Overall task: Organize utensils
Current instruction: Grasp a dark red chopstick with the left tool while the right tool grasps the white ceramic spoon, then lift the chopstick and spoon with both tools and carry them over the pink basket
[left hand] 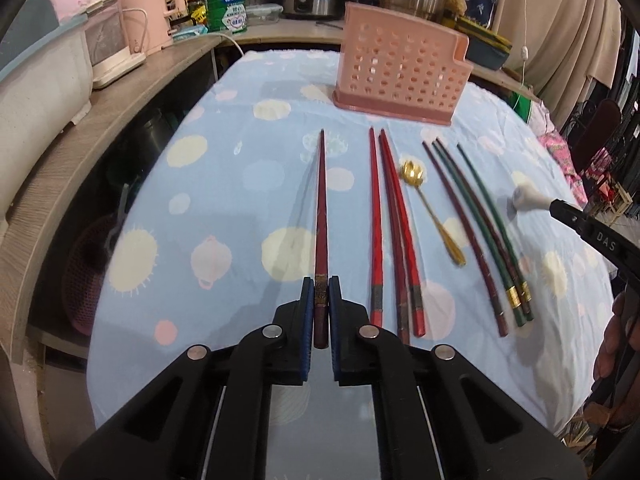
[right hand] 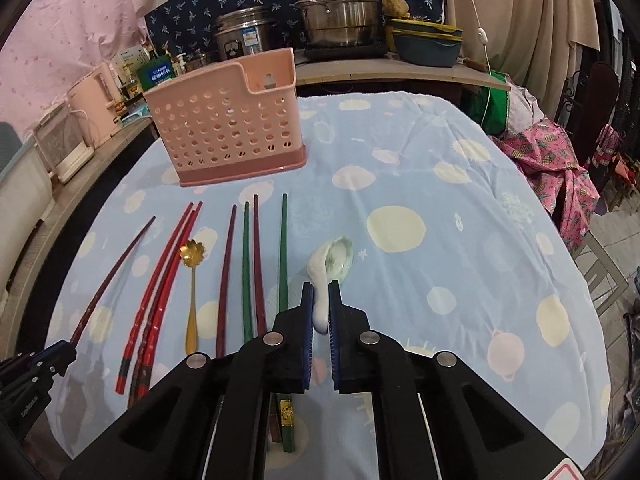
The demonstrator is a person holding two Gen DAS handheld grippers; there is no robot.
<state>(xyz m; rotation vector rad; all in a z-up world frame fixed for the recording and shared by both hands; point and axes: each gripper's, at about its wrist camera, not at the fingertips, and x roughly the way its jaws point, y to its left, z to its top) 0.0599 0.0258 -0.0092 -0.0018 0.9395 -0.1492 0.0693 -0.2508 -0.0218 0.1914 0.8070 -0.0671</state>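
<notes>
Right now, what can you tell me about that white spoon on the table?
The white spoon looks ceramic, a short soup spoon with a faint greenish pattern inside its bowl. It lies over the blue dotted tablecloth, bowl pointing away, to the right of the green chopsticks. The right gripper is closed on its handle, blue pads on both sides. Whether it has left the cloth is unclear.

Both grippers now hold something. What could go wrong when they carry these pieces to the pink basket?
The left gripper holds the dark red chopstick only at its thick end, so the long tip may swing and miss the pink utensil basket. The right gripper pinches the white ceramic spoon by its smooth handle; it could slip or rotate.
</notes>
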